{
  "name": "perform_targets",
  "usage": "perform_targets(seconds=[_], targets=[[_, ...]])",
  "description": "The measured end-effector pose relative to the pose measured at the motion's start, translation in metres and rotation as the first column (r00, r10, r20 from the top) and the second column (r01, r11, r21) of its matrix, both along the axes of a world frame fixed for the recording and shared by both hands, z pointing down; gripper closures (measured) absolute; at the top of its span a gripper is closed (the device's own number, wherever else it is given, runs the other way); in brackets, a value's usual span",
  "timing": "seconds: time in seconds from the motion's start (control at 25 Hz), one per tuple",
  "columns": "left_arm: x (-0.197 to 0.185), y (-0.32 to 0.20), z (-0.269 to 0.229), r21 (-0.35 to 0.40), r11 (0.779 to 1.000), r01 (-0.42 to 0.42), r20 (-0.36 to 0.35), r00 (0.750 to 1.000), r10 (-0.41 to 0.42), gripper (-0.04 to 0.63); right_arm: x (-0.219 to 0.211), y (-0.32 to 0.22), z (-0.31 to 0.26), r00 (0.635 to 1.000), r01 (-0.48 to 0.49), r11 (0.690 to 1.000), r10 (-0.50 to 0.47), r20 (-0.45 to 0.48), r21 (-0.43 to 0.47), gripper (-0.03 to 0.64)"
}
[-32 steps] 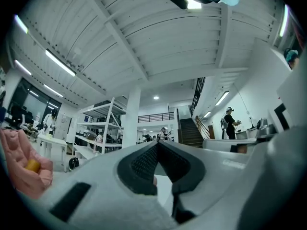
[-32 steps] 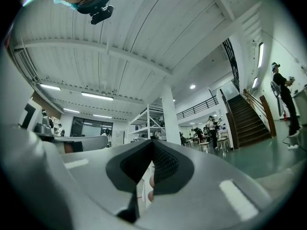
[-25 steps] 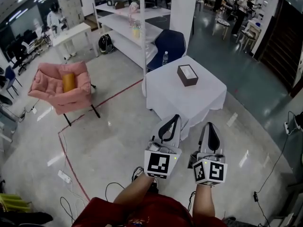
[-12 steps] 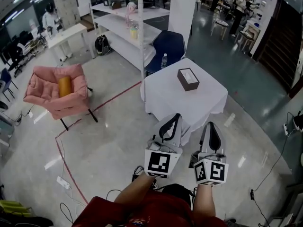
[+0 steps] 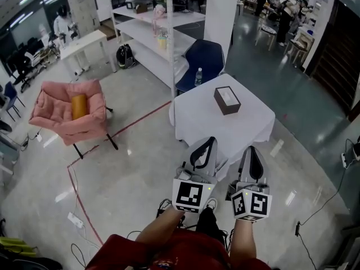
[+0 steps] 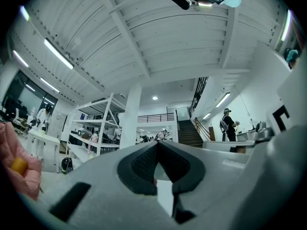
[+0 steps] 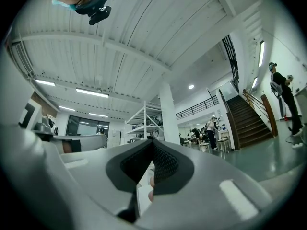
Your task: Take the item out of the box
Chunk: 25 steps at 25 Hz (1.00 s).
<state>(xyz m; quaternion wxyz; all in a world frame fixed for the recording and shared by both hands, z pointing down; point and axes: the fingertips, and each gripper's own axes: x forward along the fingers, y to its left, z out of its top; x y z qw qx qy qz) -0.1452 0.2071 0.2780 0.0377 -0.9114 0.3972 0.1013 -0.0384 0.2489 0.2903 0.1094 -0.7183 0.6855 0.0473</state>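
The box (image 5: 226, 100) sits on the white table (image 5: 197, 114), its contents too small to make out. The left gripper (image 5: 208, 142) and right gripper (image 5: 251, 149) are clenched empty (tips meeting), well short of it. Bare floor (image 5: 129, 167) lies open to the left.

The left gripper (image 5: 209, 141) and the right gripper (image 5: 251, 149) are each a light-grey moulded plastic shell that tapers to two jaws lined with black mesh-textured pads (image 6: 144, 164). Each unit carries at its rear a white cube with black square markers (image 5: 190, 194); the printed pattern differs between the two units. The operator wears a red fabric garment (image 5: 169, 255) with sleeves that leave the forearms bare, and a dark trouser leg (image 5: 207, 225) shows below.
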Motion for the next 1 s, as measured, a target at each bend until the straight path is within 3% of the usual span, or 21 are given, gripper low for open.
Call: perform_targets(seconds=[0.24,0.6,1.0], targets=[[0.044,-0.047,-0.01,0.037,0.999,-0.003,-0.008,1.0,0.004,0.594,0.044,-0.047,-0.007,1.0,-0.001,1.0,0.001,0.0,0.018,0.614],[0.136,-0.113,-0.017,0.021,0.999,-0.03,0.016,0.999,0.029,0.594,0.138,-0.113,-0.014,0.999,-0.022,1.0,0.022,0.025,0.016,0.614],[0.216,-0.188,-0.017,0.005,1.0,-0.005,0.021,1.0,0.005,0.594,0.218,-0.189,-0.009,0.999,0.001,1.0,-0.001,0.04,-0.007,0.614]])
